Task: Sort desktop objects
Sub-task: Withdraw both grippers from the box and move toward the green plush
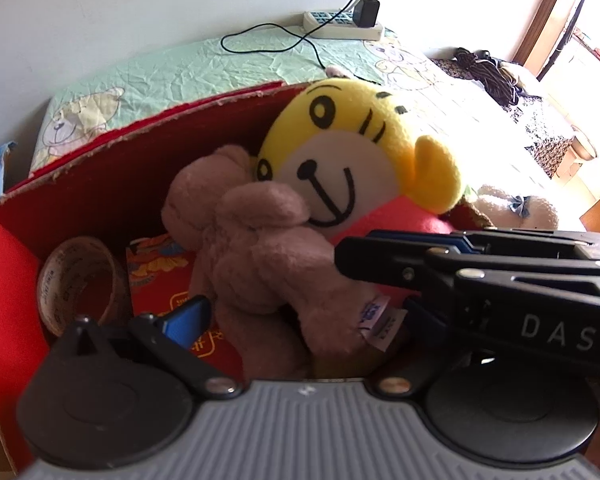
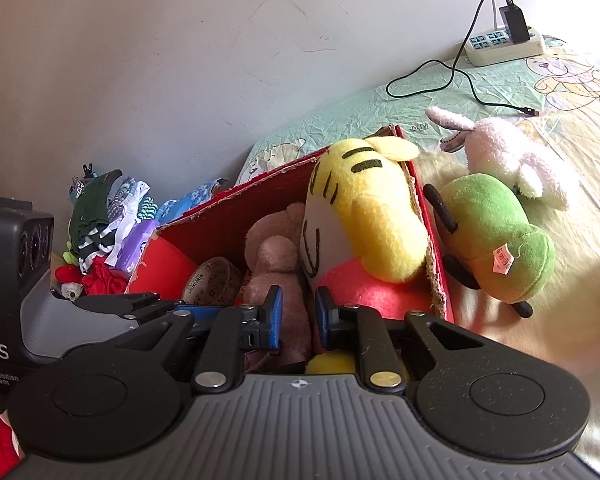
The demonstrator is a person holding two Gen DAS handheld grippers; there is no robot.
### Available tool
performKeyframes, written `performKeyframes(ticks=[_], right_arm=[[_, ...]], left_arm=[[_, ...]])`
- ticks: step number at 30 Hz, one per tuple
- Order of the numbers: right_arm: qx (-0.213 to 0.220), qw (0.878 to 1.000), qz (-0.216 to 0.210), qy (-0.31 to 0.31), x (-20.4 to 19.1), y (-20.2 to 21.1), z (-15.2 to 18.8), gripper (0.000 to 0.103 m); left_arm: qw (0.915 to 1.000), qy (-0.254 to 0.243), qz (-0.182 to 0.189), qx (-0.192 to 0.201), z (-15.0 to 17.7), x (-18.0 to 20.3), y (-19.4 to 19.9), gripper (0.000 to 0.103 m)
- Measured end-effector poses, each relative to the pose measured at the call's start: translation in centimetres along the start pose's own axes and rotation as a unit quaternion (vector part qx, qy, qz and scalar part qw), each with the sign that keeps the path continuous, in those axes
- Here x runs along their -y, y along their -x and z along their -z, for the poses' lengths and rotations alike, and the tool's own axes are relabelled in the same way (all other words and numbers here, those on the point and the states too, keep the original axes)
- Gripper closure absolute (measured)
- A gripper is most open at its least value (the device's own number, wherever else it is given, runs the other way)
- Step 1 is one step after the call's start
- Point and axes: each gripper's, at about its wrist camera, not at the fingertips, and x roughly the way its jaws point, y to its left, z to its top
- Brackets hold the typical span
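Left tongs apart, right tongs astride one brown bear, grip unclear; one yellow plush, one tape roll, one box.

Reds, yellows and soft pastels fill your two views.

Your red cardboard box holds a yellow tiger plush with black stripes, a white face and a pink-red body, beside a dusty-pink teddy bear. You see a translucent tan tape roll with dark print. Outside lie a green frog plush with black limbs and a white rabbit plush. The bed sheet is mint green with cartoon bears. Your gripper pads are blue on black.
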Motion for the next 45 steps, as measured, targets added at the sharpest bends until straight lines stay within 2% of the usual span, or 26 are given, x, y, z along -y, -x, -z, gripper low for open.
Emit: performKeyframes(ticks=[5, 10, 11, 17, 22, 26, 28, 30, 34, 37, 41, 45], right_arm=[[-0.014, 1.000, -0.027, 0.008, 0.4, 0.0, -0.3, 0.085], [-0.018, 0.998, -0.064, -0.011, 1.3, 1.0, -0.8, 0.081], [-0.017, 0.997, -0.072, -0.013, 1.5, 1.5, -1.0, 0.078], [0.006, 0.992, -0.120, -0.033, 4.0, 5.1, -2.7, 0.078], [0.023, 0.993, -0.107, -0.050, 7.5, 7.6, -3.8, 0.078], [0.018, 0.994, -0.077, -0.070, 11.3, 8.4, -4.2, 0.077], [0.009, 0.994, -0.066, -0.089, 13.2, 8.4, -4.3, 0.076], [-0.001, 0.993, -0.065, -0.100, 14.8, 8.2, -4.6, 0.070], [-0.034, 0.991, -0.066, -0.108, 16.6, 6.6, -5.3, 0.066], [-0.058, 0.989, -0.080, -0.109, 17.4, 5.0, -5.7, 0.058], [-0.104, 0.984, -0.091, -0.109, 18.0, 1.8, -6.2, 0.057], [-0.136, 0.977, -0.103, -0.131, 18.7, -0.8, -6.1, 0.050]], left_arm=[[0.9996, -0.002, -0.028, 0.008, 0.1, 0.6, 0.5, 0.002], [0.9984, 0.015, -0.050, 0.022, 0.1, 1.0, 1.8, 0.003], [0.9978, 0.017, -0.056, 0.030, -0.1, 1.2, 2.3, 0.003], [0.9949, 0.030, -0.073, 0.062, -0.9, 2.8, 4.6, 0.003], [0.9941, 0.027, -0.066, 0.081, -2.0, 5.4, 5.5, 0.003], [0.9938, 0.013, -0.048, 0.100, -2.8, 8.1, 5.9, 0.003], [0.9937, 0.005, -0.034, 0.107, -3.2, 9.5, 5.7, 0.003], [0.9939, -0.002, -0.019, 0.108, -3.5, 10.9, 5.2, 0.003], [0.9951, -0.008, -0.003, 0.098, -4.0, 13.1, 3.7, 0.003], [0.9961, -0.006, -0.001, 0.088, -4.2, 14.2, 2.4, 0.003], [0.9968, 0.018, -0.004, 0.078, -4.2, 14.4, 1.7, 0.003], [0.9961, 0.045, -0.013, 0.075, -4.0, 14.0, 1.6, 0.003]])
